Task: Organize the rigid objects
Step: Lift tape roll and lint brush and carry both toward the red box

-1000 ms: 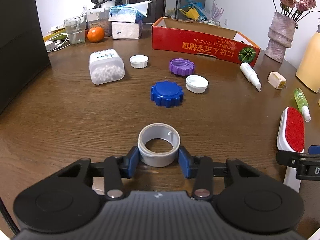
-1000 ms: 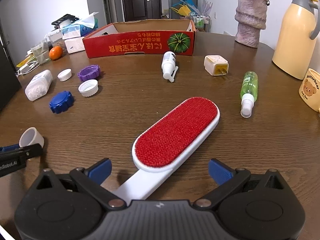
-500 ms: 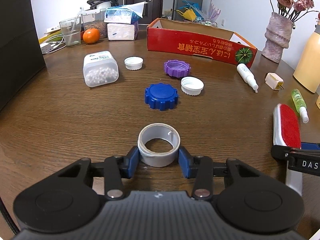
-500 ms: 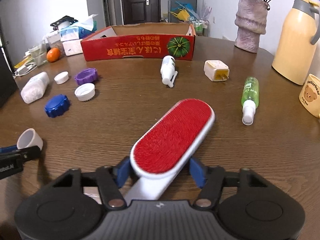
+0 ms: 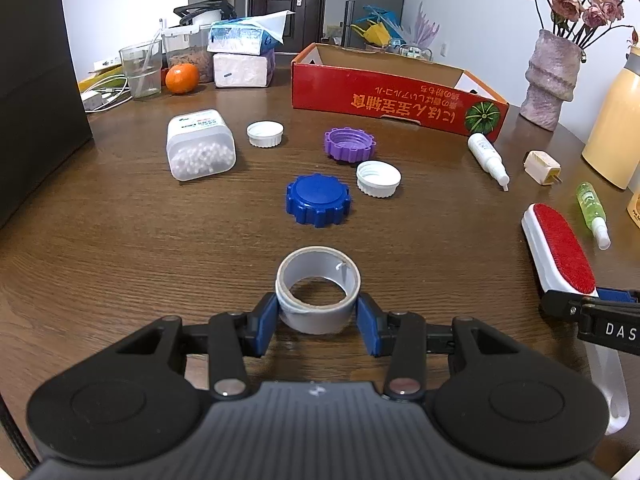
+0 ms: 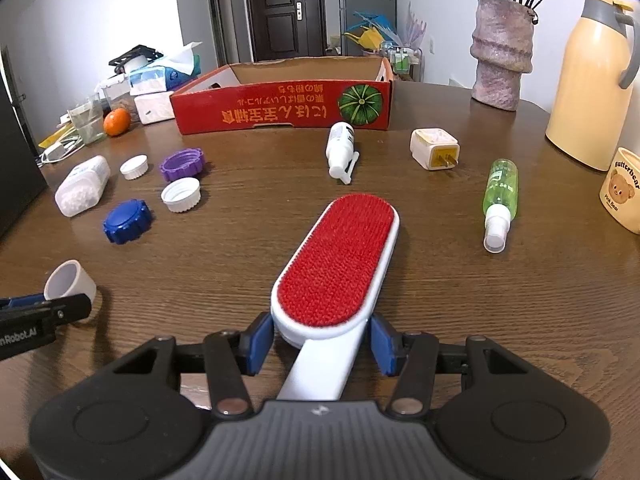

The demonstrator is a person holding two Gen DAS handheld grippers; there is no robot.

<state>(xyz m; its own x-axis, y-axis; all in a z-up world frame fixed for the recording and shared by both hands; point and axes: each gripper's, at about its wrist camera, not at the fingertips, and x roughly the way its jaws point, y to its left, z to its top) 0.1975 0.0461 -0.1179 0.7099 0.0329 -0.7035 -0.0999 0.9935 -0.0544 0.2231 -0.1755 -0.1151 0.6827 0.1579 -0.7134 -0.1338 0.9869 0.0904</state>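
Note:
My left gripper (image 5: 318, 322) is shut on a grey tape roll (image 5: 318, 289) and holds it just above the wooden table (image 5: 140, 240). The roll also shows in the right wrist view (image 6: 70, 282). My right gripper (image 6: 320, 338) is shut on a red and white lint brush (image 6: 336, 264), gripping its white base near the handle. The brush also shows at the right of the left wrist view (image 5: 560, 250). An open red cardboard box (image 6: 284, 100) stands at the back of the table.
Loose on the table: a blue cap (image 5: 318, 200), a purple cap (image 5: 350, 145), two white caps (image 5: 378, 179) (image 5: 265, 134), a pellet container (image 5: 200, 144), a white bottle (image 6: 340, 146), a plug (image 6: 434, 148), a green spray bottle (image 6: 500, 200). A vase (image 6: 502, 52), a thermos (image 6: 592, 88) and a mug (image 6: 622, 196) stand right.
My right gripper closed from wide open onto the lint brush and has lifted and turned it a little. My left gripper keeps its hold on the tape roll and has risen slightly.

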